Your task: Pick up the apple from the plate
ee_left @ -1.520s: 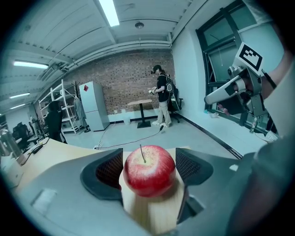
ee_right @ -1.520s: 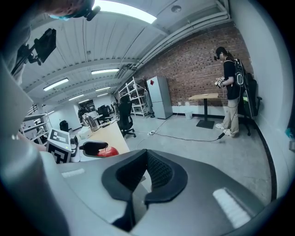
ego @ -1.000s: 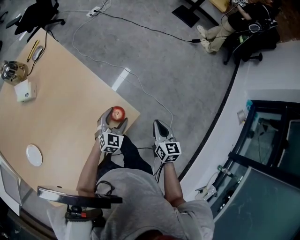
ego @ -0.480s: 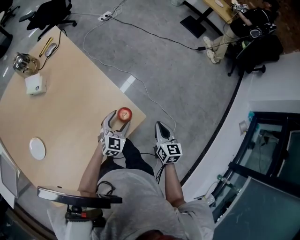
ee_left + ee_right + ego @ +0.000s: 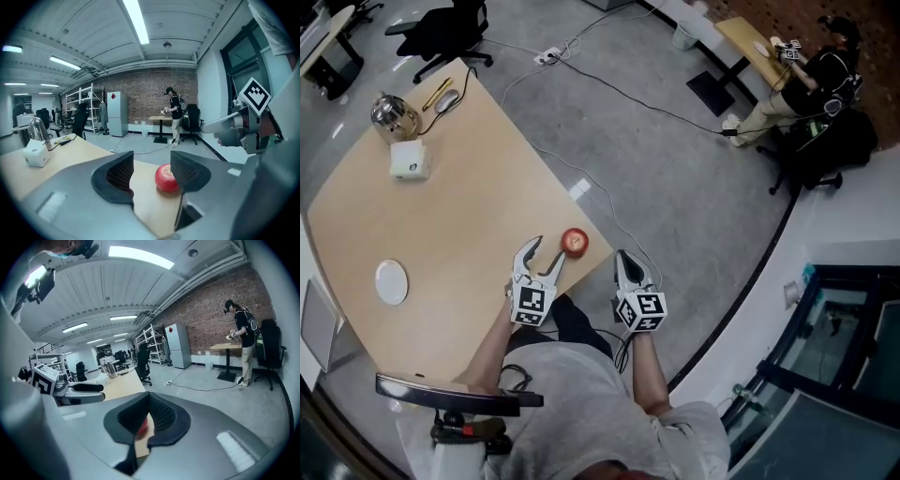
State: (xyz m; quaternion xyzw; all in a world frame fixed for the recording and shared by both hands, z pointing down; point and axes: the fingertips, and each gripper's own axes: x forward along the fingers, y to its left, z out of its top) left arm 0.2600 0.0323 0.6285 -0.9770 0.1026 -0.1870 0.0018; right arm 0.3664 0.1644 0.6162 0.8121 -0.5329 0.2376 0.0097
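head view alone shows apple (image 5: 574, 241) outside the left gripper (image 5: 546, 251), its empty spread jaws just narrowing; right gripper (image 5: 622, 255) pressed closed.

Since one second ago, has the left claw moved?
Yes. The left claw drew back toward the person, off the apple by the table corner; its jaws have been closing on nothing.

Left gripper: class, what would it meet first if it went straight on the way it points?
Probably the apple, lying on the table just ahead, though depth is unclear. The left gripper has just been closing its jaws, with nothing between them yet.
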